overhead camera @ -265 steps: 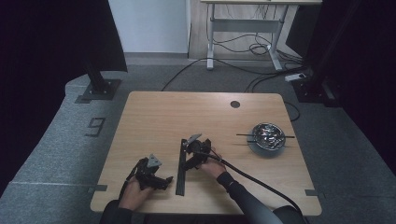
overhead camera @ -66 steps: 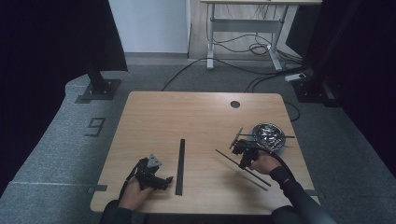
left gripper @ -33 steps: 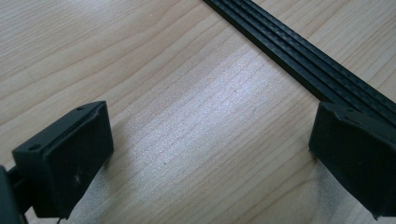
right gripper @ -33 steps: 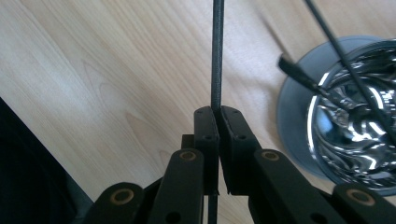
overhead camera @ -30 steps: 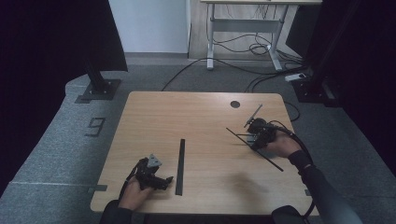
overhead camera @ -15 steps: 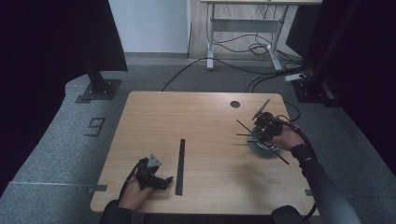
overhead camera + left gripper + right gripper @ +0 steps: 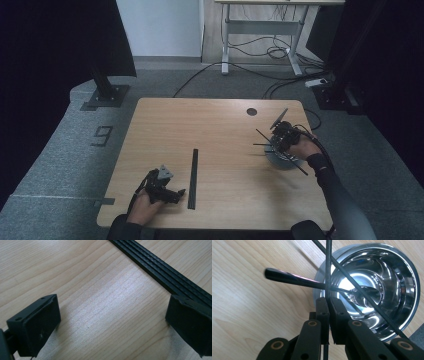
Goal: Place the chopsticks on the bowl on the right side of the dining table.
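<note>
My right gripper (image 7: pixel 283 138) hovers over a shiny steel bowl (image 7: pixel 278 159) at the table's right side, shut on a thin black strip (image 7: pixel 280 119) that sticks out past it. In the right gripper view the jaws (image 7: pixel 328 301) pinch that strip (image 7: pixel 328 270) above the bowl (image 7: pixel 387 267). A black-handled spoon (image 7: pixel 294 280) and another thin rod (image 7: pixel 362 292) lie across the bowl. My left gripper (image 7: pixel 175 192) rests near the front left edge, open (image 7: pixel 112 312) and holding nothing, beside a flat black bar (image 7: pixel 193 172), also (image 7: pixel 160 267).
The wooden table (image 7: pixel 210 130) has a round cable hole (image 7: pixel 251 111) at the back right. Cables trail across the grey floor (image 7: pixel 75 150) behind it, and a desk frame (image 7: pixel 260 25) stands farther back.
My right gripper carried the thin strip from the table's middle to the right and lowered it over the bowl, turning the strip. The left gripper stayed put.
</note>
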The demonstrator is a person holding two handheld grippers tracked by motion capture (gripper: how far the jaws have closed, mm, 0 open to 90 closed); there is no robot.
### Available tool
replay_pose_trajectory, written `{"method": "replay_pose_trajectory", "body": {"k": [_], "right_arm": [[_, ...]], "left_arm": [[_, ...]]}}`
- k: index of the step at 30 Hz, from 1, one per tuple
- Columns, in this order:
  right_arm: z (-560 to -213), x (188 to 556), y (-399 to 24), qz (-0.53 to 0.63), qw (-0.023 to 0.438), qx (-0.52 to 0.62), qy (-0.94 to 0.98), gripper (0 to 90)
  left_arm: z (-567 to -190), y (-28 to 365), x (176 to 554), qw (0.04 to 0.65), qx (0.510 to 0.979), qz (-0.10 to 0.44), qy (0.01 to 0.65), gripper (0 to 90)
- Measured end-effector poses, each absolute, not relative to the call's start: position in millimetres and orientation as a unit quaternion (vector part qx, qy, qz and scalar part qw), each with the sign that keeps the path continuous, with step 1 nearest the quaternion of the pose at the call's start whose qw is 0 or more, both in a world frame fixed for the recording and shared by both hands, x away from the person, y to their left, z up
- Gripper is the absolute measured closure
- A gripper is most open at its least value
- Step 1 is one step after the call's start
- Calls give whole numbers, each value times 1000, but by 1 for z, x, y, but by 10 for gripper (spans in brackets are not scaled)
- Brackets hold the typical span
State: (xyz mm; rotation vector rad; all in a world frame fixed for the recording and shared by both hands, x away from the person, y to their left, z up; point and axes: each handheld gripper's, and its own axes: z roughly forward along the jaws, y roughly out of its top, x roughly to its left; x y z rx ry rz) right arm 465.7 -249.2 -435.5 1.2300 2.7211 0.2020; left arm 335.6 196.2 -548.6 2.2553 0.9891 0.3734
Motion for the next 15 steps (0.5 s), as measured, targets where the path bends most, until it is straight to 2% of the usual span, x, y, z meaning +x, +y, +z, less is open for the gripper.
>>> {"method": "replay_pose_trajectory", "body": {"k": [15], "right_arm": [[-456, 475, -257, 68, 74, 426, 899, 855]], "left_arm": [[-549, 196, 336, 319, 858, 142, 376, 0]]}}
